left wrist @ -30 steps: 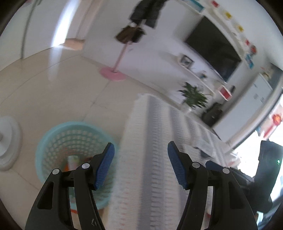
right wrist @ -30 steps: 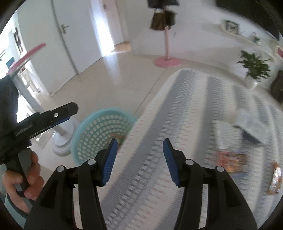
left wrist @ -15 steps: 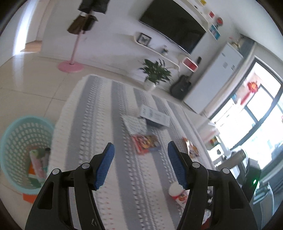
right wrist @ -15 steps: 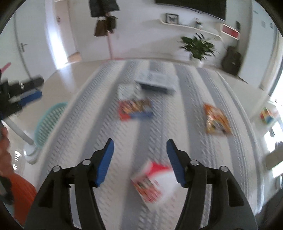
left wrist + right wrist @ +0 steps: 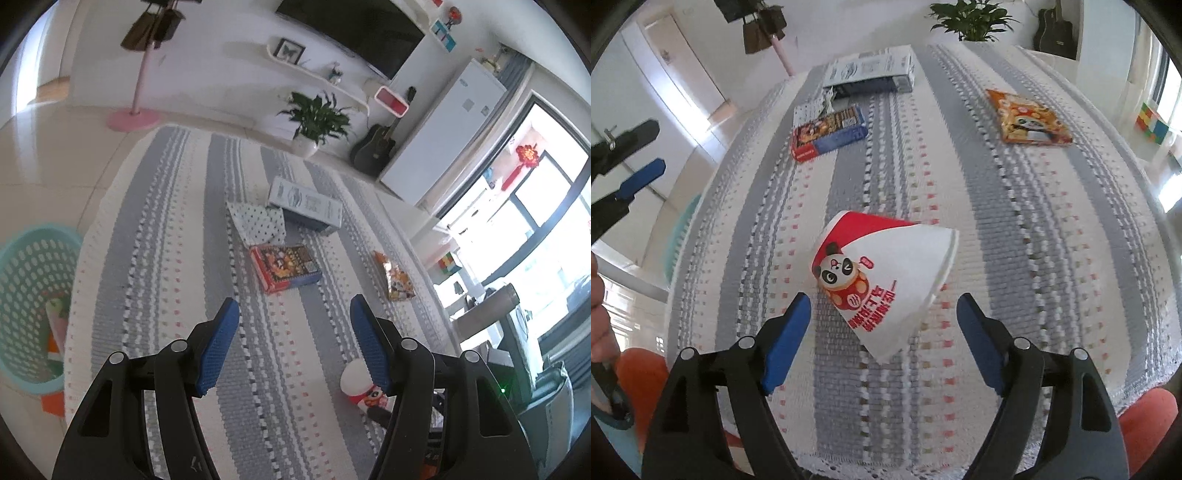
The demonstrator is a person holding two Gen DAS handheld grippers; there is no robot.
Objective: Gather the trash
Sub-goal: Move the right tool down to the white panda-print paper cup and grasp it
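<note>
Where rug [image 5: 1015, 229] spreads: flattened white-red paper cup [image 5: 886, 284], panda print.

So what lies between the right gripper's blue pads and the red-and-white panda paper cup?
Only bare striped rug: right gripper, jaws just opening, hovers near the paper cup in the right wrist view.

teal basket [image 5: 26, 295] cut by frame edge, its contents indistinct
</note>
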